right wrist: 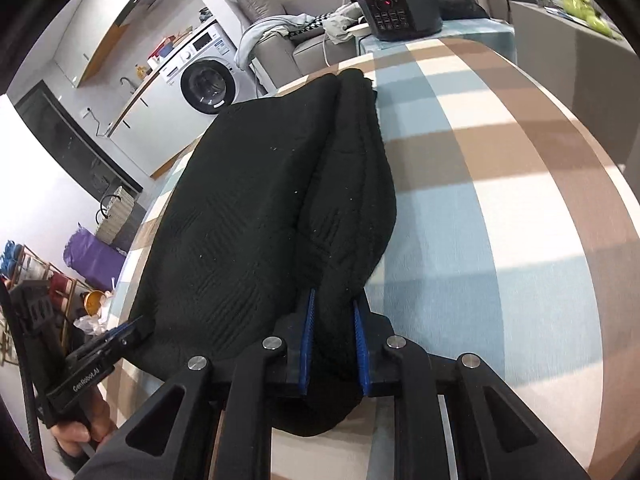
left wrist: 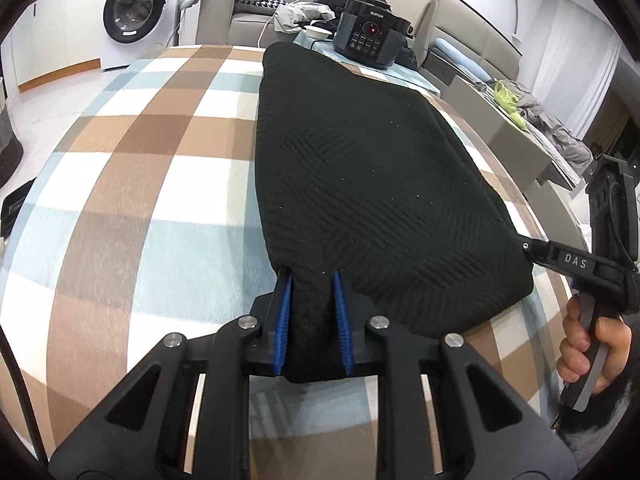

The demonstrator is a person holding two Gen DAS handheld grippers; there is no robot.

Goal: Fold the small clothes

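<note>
I have each hand-held gripper, left (left wrist: pixel 312 280) and right (right wrist: pixel 334 300), clamped on a near corner of the black garment (left wrist: pixel 360 152) lying on the checked worktop (left wrist: pixel 140 168), so I should carry both corners level toward the cooker (left wrist: pixel 370 34).

We see both views evenly bright under soft indoor light, with faint shadows. Fisheye bending curves the checked worktop (left wrist: pixel 132 184), and black vignette fills the corners. The right view's lower right is slightly smeared.
</note>
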